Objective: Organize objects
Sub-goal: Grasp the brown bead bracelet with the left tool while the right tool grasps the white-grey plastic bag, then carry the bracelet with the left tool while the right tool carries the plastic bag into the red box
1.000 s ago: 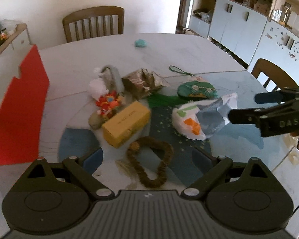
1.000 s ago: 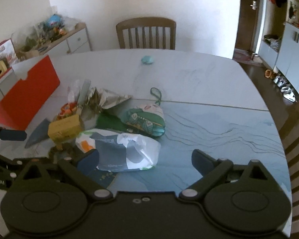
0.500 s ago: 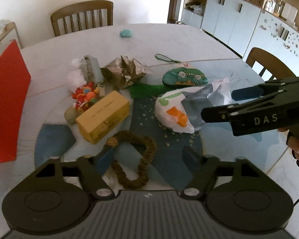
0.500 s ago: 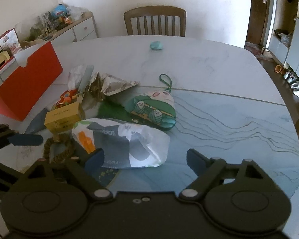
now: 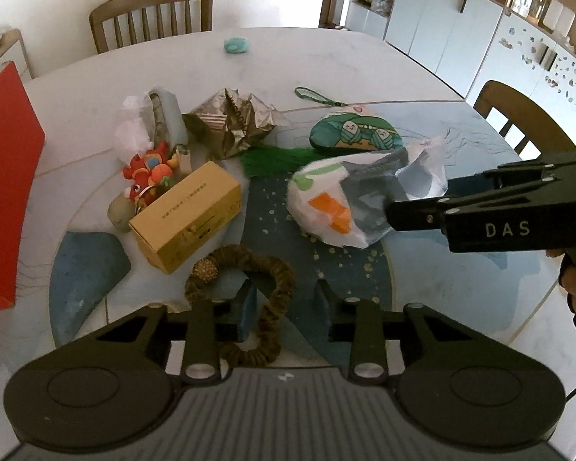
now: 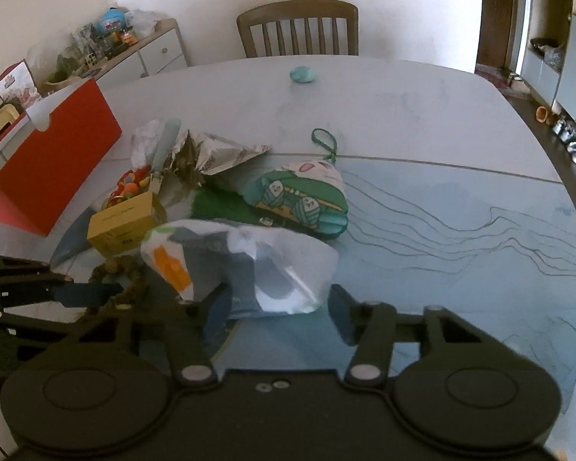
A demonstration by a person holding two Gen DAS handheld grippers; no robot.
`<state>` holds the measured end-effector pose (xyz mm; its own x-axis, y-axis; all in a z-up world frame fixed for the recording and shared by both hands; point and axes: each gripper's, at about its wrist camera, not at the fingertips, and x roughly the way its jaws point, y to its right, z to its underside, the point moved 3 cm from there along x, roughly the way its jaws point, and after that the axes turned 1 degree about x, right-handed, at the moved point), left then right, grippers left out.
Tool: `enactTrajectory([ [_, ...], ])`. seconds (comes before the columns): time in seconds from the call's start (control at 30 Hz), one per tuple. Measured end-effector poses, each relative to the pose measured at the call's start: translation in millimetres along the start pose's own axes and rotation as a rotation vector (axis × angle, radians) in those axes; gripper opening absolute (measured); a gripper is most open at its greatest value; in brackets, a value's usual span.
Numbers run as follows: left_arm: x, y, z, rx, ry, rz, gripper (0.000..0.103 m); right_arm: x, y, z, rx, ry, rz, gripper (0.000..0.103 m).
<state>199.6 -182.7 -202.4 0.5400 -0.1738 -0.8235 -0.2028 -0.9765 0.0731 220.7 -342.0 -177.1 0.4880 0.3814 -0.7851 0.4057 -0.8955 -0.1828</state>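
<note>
A brown scrunchie (image 5: 261,299) lies on the table between the jaws of my left gripper (image 5: 284,309), which has narrowed around one side of it; whether the pads touch it is unclear. A white plastic packet (image 6: 245,265) with orange and grey print sits between the open jaws of my right gripper (image 6: 276,317), which also shows in the left wrist view (image 5: 414,207) by the packet (image 5: 349,199). A yellow box (image 5: 188,215), a green pouch (image 5: 355,134), crumpled foil (image 5: 234,123) and a red toy keychain (image 5: 149,169) lie in a pile.
A red open box (image 6: 53,157) stands at the table's left side. A small teal object (image 5: 236,44) lies near the far edge. Wooden chairs (image 6: 297,27) stand around the table. White cabinets (image 5: 460,38) line the right wall.
Both grippers moved forward and down toward the table. The left jaws narrowed around the scrunchie. The right jaws came around the white packet and narrowed slightly.
</note>
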Motion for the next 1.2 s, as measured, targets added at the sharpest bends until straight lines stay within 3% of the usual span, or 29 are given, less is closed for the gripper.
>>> enactTrajectory([
  [0.13,1,0,-1,0.004,-0.01,-0.002,0.016,4,-2,2,-0.005,-0.035,0.028,0.034],
  [0.2,0,-1,-1,0.004,-0.012,-0.004,0.013,3,-1,3,0.008,-0.034,0.03,0.015],
  [0.3,-2,-2,-1,0.008,-0.007,-0.007,0.01,-1,0,4,0.02,-0.022,0.023,0.007],
  [0.43,-7,-6,-1,0.0,0.006,0.002,0.01,-10,-1,8,-0.01,-0.016,0.002,0.008],
  [0.5,-9,-9,-2,-0.011,0.007,0.004,0.01,-16,-3,10,-0.028,-0.007,-0.005,0.031],
  [0.7,-19,-20,-3,-0.048,0.016,0.016,0.01,-31,-7,3,-0.061,0.038,-0.027,0.059],
  [0.93,-33,-32,-6,-0.087,0.034,0.027,0.01,-20,-18,-17,-0.132,0.071,0.011,0.056],
  [1.03,-37,-38,-6,-0.107,0.033,0.039,0.01,-10,-22,-19,-0.156,0.043,0.018,0.044],
  [1.1,-40,-40,-6,-0.107,0.037,0.044,0.01,-9,-24,-18,-0.171,0.041,0.025,0.028],
  [1.2,-45,-45,-5,-0.11,0.044,0.055,0.01,-13,-27,-18,-0.162,0.041,0.023,0.019],
])
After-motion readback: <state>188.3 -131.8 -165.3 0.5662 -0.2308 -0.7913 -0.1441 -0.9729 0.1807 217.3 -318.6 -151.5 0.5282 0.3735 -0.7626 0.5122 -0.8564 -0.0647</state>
